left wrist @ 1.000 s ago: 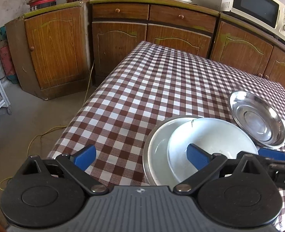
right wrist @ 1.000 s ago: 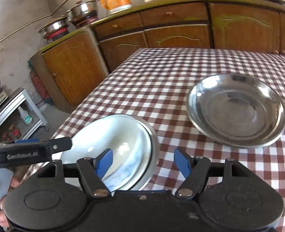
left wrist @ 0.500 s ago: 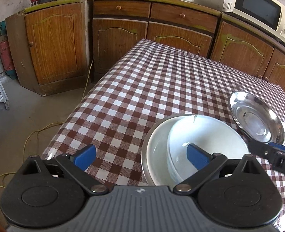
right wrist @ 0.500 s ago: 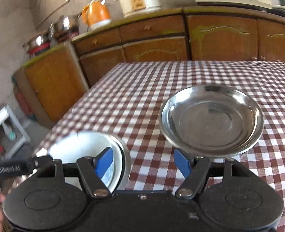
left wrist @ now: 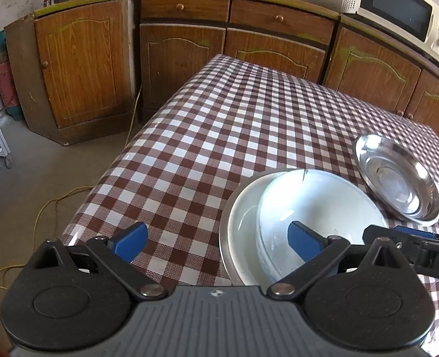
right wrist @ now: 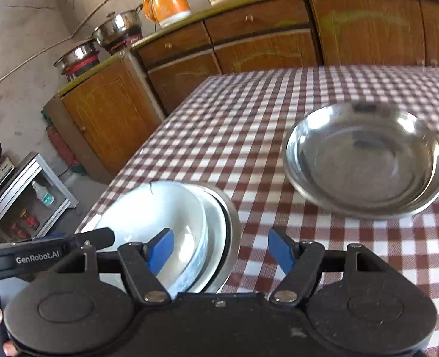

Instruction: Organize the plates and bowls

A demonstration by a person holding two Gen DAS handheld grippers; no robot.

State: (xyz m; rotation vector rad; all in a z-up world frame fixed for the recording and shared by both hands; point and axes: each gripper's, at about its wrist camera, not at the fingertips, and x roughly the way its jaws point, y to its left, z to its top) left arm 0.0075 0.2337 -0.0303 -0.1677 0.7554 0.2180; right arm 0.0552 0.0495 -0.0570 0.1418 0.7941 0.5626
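On the checked tablecloth [left wrist: 219, 136] the sorting looks partly done: a white bowl [left wrist: 317, 208] already sits nested inside a steel plate [left wrist: 234, 232] at the near edge of the table, the bowl pushed toward one side of the plate so a crescent of the plate's floor shows beside it. A second steel plate [right wrist: 365, 160] lies by itself farther in on the cloth, near the nested pair but apart from it, and in the right wrist view it seems to show a doubled rim, so it may be 2 plates stacked, though I cannot tell for sure. The left gripper [left wrist: 216, 238] hangs over the table edge with its blue pads spread wide and nothing between them; 1 pad hovers above the white bowl, the other over bare cloth. The right gripper [right wrist: 221, 253] is likewise spread and empty, straddling the rim of the nested pair, 1 pad over the bowl and 1 over the cloth. What seems left, judging by the layout, is to bring the lone steel plate and the nested pair into 1 stack, and neither gripper has yet taken hold of anything
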